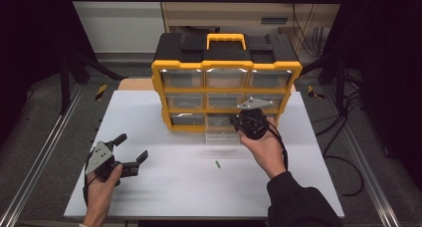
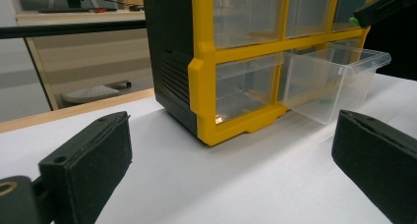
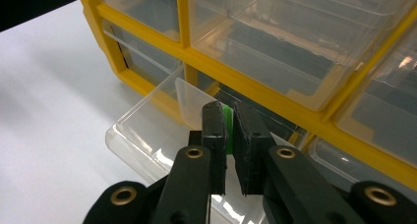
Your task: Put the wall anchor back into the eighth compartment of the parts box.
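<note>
The small green piece [image 3: 227, 117] is pinched between the pads of the right hand-held gripper [image 3: 227, 135], directly above the pulled-out clear drawer [image 3: 147, 130] of the yellow-and-black drawer organizer [image 1: 226, 67]. To finish well, I'd lower it inside the drawer's walls before letting go — a high drop could bounce it out. The piece is a thin, bright green sliver, mostly hidden by the pads. A second green piece [image 1: 217, 164] lies on the white table [image 1: 164, 187] in front of that drawer. The left hand-held gripper [image 1: 130, 152] rests spread wide and empty, left of the organizer.
</note>
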{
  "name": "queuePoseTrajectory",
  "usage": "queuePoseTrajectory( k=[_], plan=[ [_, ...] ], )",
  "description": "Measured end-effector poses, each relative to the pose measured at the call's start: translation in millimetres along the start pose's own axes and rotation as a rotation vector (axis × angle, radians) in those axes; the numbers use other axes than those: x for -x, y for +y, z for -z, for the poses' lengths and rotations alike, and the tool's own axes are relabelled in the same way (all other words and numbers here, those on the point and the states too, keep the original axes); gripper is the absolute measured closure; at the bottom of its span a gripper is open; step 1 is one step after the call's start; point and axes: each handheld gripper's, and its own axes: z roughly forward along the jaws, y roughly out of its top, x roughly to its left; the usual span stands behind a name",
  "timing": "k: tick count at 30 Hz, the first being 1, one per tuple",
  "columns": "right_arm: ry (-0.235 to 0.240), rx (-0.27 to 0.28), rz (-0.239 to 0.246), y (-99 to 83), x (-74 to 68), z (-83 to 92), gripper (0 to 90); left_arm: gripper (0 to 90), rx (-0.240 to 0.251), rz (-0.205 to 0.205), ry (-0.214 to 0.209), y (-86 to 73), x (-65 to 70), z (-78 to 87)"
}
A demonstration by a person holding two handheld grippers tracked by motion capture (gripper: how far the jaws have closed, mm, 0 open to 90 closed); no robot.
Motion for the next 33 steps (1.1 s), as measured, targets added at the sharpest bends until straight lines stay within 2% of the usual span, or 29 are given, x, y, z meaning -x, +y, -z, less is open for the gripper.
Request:
queuePoseTrajectory(
  k=[3, 8, 13, 18, 25, 33],
  plan=[
    [-0.006, -0.009, 0.007, 1.0, -0.8, -2.7, 83.6, 1.2, 0.0, 0.001, 0.0, 0.0, 0.0, 0.0],
    [-0.04, 0.013, 0.0, 2.9, -4.4, -0.1, 71.6, 1.2, 0.0, 0.001, 0.0, -0.1, -0.2, -0.2],
    [-0.043, 0.02, 0.027, 2.9, -6.3, 4.4, 64.6, 1.2, 0.0, 0.0, 0.0, 0.1, -0.1, 0.1],
    [-0.048, 0.027, 0.009, 2.8, -9.0, 9.9, 56.5, 1.2, 0.0, 0.0, 0.0, 0.0, 0.1, -0.1],
    [-0.065, 0.034, 0.038, 1.2, -14.0, 18.9, 42.2, 1.2, 0.0, 0.0, 0.001, -0.1, 0.1, -0.1],
    [-0.078, 0.044, 0.028, -0.2, -21.3, 26.8, 26.8, 1.1, -0.001, -0.001, 0.0, -0.1, 0.2, -0.2]
  ],
)
